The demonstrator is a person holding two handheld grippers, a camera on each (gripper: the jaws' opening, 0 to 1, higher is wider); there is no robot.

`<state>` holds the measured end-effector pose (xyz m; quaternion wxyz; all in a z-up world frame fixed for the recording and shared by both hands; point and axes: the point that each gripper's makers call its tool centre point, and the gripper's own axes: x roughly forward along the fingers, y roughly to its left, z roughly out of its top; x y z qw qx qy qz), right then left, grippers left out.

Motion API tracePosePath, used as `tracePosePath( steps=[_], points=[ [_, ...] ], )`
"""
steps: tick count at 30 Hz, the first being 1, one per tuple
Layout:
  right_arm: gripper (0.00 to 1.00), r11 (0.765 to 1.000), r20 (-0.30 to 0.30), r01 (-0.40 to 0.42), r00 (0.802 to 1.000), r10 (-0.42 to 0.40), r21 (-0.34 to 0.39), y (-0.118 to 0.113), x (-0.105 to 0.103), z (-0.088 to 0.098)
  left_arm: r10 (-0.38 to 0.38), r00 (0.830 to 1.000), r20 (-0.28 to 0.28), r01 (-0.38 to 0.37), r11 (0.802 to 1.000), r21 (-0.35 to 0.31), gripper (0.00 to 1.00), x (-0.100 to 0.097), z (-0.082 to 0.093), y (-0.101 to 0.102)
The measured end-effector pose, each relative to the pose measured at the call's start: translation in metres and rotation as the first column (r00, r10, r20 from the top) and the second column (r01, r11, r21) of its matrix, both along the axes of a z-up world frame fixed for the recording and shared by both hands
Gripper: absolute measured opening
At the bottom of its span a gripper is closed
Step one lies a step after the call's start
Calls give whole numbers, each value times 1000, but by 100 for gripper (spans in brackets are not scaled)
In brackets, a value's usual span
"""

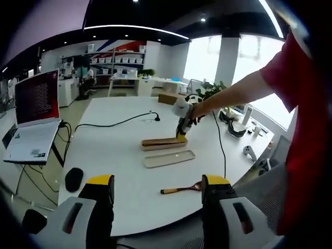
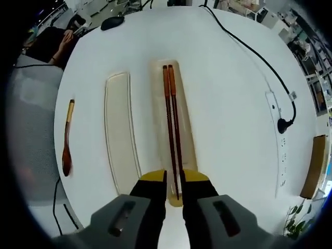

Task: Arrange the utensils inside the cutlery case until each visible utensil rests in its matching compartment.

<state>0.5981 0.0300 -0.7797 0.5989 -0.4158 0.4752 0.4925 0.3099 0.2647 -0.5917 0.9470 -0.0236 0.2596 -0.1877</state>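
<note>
The chopsticks (image 2: 171, 124) lie lengthwise in the cutlery case (image 2: 190, 135), tips between the right gripper (image 2: 173, 194) jaws, which clasp them to seat them. The case lid (image 2: 120, 132) lies beside it, and the wooden spoon (image 2: 67, 139) awaits nearer the table (image 2: 233, 114) edge. The left gripper (image 1: 157, 189) hovers spread and empty.
</note>
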Motion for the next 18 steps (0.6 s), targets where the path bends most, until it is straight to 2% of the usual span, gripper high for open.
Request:
tracePosePath(
  steps=[4, 8, 12, 18],
  points=[
    [10, 1000, 20, 1, 1000, -2, 31, 0, -18, 16, -38, 999, 19, 37, 999, 12, 70, 6, 2, -5],
    [14, 999, 54, -2, 999, 0, 35, -7, -33, 31, -77, 996, 49, 76, 997, 6, 70, 9, 12, -15],
    [14, 998, 90, 24, 995, -30, 64, -8, -46, 47, -108, 993, 56, 107, 994, 26, 70, 6, 13, -17],
    [15, 997, 119, 18, 993, -27, 79, -9, -68, 67, -152, 987, 60, 151, 988, 25, 70, -6, 16, -23]
  ],
)
